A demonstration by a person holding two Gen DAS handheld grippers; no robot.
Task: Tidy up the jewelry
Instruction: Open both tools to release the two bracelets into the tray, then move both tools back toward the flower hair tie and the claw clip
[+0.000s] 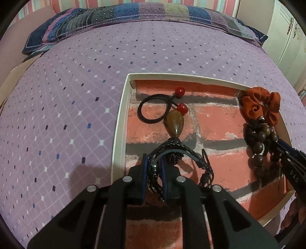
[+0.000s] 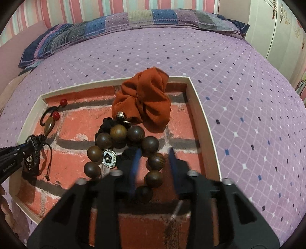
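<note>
A white-rimmed tray with a brick-print floor lies on the bed. My left gripper is shut on a black braided cord necklace with a brown teardrop pendant, low over the tray. My right gripper is open around one side of a wooden bead bracelet. A black hair tie with a flower charm and an orange scrunchie lie with the beads. A black hair tie with red beads lies at the tray's far left corner.
The tray sits on a purple diamond-patterned bedspread. A patchwork pillow lies at the bed's far end. A white cabinet stands at the right.
</note>
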